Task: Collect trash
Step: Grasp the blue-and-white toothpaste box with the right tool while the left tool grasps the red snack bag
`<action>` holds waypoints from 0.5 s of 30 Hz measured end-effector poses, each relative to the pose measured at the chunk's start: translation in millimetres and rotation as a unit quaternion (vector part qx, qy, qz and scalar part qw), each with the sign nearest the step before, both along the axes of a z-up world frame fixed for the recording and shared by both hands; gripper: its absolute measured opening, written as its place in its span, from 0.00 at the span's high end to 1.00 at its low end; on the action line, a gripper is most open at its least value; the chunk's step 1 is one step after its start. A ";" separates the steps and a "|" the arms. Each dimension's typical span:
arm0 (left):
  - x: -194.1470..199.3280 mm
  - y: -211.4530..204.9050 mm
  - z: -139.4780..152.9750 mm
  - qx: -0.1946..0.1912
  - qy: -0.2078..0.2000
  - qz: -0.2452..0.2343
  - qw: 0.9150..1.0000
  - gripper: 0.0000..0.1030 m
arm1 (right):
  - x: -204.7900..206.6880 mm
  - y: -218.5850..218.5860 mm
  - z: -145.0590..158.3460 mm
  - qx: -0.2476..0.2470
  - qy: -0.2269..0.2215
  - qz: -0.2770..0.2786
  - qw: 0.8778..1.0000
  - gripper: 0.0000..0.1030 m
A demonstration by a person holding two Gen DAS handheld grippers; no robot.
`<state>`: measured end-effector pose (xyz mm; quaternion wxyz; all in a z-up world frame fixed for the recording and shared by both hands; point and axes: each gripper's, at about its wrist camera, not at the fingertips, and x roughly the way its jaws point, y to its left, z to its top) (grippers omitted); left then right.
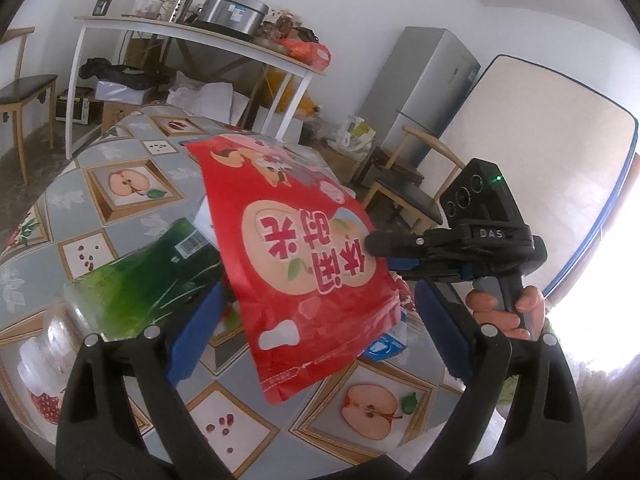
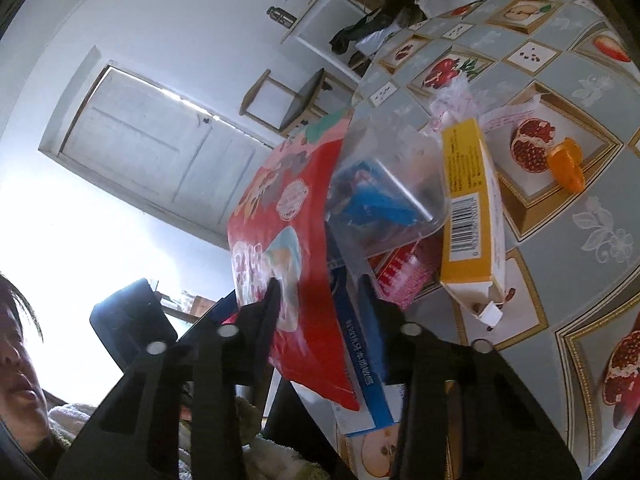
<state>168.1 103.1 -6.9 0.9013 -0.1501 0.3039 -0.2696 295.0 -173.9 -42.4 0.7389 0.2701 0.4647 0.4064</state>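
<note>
A red snack bag with Chinese print hangs above the fruit-pattern table. My right gripper is shut on its edge; in the right wrist view the bag sits between that gripper's fingers. My left gripper is open, its blue pads either side of the bag's lower part, not touching it. A green-labelled plastic bottle lies by the left pad. A yellow carton, a clear wrapper, a blue-white box and an orange cap lie on the table.
A white shelf table with a steel pot stands behind. Chairs, a grey fridge and a mattress stand to the right. A door shows in the right wrist view.
</note>
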 end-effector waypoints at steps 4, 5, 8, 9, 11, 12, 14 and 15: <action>-4.0 -2.1 2.1 0.002 -0.007 -0.003 1.000 0.12 | -6.2 0.7 5.7 0.011 -0.013 0.002 1.000 0.88; -5.3 -0.8 2.8 0.002 -0.010 -0.002 1.000 0.12 | -9.4 -0.1 9.1 0.015 -0.020 0.002 1.000 0.92; -10.2 5.4 5.0 -0.012 -0.014 -0.005 1.000 0.12 | -17.7 -1.2 18.6 0.019 -0.043 -0.003 0.999 0.95; -12.6 8.3 6.0 -0.019 -0.016 -0.007 1.000 0.12 | -22.0 -1.8 24.0 0.020 -0.056 -0.007 0.998 0.96; -18.1 13.8 8.0 -0.028 -0.021 -0.008 0.999 0.12 | -28.7 -2.0 33.9 0.026 -0.077 -0.010 0.997 0.97; -21.5 16.9 9.4 -0.033 -0.025 -0.008 0.999 0.12 | -33.1 -2.6 41.2 0.029 -0.092 -0.013 0.995 0.97; -27.7 21.8 13.2 -0.042 -0.034 -0.010 0.998 0.12 | -39.4 -4.4 55.0 0.034 -0.119 -0.021 0.992 0.98; -29.7 23.2 14.9 -0.046 -0.037 -0.011 0.998 0.12 | -41.7 -6.4 60.3 0.037 -0.128 -0.024 0.991 0.98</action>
